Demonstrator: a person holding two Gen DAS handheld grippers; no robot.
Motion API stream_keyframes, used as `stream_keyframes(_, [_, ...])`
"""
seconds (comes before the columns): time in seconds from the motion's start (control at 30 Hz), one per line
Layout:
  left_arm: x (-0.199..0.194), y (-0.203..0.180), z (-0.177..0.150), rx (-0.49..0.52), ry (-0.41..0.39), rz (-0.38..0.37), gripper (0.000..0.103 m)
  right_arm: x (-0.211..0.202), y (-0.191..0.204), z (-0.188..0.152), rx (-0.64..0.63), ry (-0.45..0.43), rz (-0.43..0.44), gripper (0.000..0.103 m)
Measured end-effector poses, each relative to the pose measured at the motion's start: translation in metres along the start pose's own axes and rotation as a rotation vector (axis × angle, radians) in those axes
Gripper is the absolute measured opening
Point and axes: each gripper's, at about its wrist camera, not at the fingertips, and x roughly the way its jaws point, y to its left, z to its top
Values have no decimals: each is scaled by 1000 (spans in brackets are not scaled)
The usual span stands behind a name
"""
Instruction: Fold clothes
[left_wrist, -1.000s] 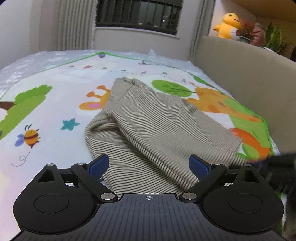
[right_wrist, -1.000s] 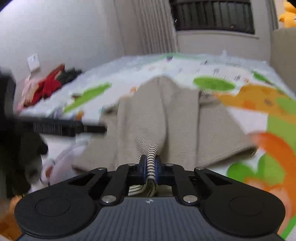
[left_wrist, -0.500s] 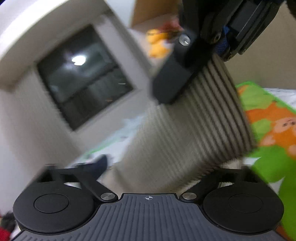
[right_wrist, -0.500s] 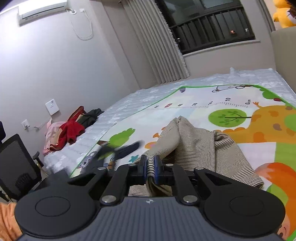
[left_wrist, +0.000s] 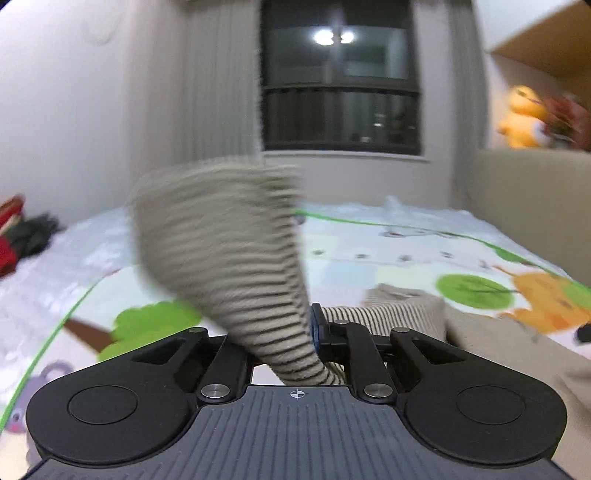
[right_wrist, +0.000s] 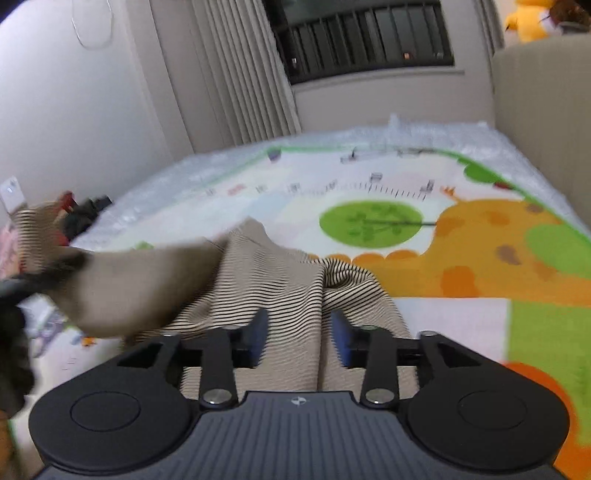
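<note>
Striped garment (left_wrist: 236, 266), beige with thin dark stripes, 1 piece, on the bed (right_wrist: 436, 144). Left gripper (left_wrist: 308, 332) has its jaws clamped on a bunched end of it; from the pinch the cloth flares up and to the left in left wrist view, blurred, lifted off the play mat (left_wrist: 388, 251). Rest of the garment lies low to the right of the left gripper, just beside it, on the mat.

In right wrist view the garment (right_wrist: 288, 288) runs with its long axis from the near edge away toward the window (right_wrist: 369, 37), with 1 stretch pulled out sideways to the left, blurred, toward a dark blurred shape at the left edge. Right gripper (right_wrist: 297, 336) jaws are opening, blue pads apart, a fold of the striped cloth lying between them; pads don't look pressed on it.

Surface: bed with white quilted cover, cartoon play mat on top with green border, green tree, orange giraffe. Room: barred dark window with ceiling-light reflection, pale pleated curtains (right_wrist: 236, 74), beige padded headboard (right_wrist: 543, 110) on the right, yellow plush toy (left_wrist: 521, 118) on the ledge above it. Pile of red and dark clothes (left_wrist: 22, 236) at the far left of the bed. White wall socket (right_wrist: 13, 192) on the left wall.
</note>
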Motion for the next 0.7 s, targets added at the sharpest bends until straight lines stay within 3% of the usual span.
stream_keyframes(0.07, [5,13,-5,-22,22,10,14,38,-4,1,36,24,-21,48])
stream_keyframes(0.17, [15,24,-13,-31,56,19,14,72,-16,-4,169,105,48,41])
stream_keyframes(0.2, [19,28,-16,-41,69,17,14,72,-14,-7,176,115,75,20])
stream_keyframes(0.23, [20,31,-17,-54,76,14,14,73,-13,-10,184,125,102,8])
stream_keyframes(0.33, [30,40,-14,-79,81,14,14,51,-20,2,232,75,162,8])
stream_keyframes(0.4, [35,45,-6,-68,59,39,14,28,-34,24,229,-10,140,7])
stream_keyframes(0.47, [39,48,2,-61,36,75,14,10,-47,49,156,-115,29,8])
stream_keyframes(0.5, [40,54,5,-59,28,105,18,4,-47,60,57,-168,-77,8])
stream_keyframes(0.57, [39,67,7,-62,24,155,31,8,-38,71,-211,-228,-306,10])
stream_keyframes(0.6, [39,75,7,-83,35,184,43,14,-34,73,-318,-239,-388,12])
stream_keyframes(0.63, [39,81,6,-105,53,208,47,18,-33,74,-397,-246,-455,15])
stream_keyframes(0.7, [37,88,-1,-151,94,241,51,12,-42,70,-375,-246,-495,20])
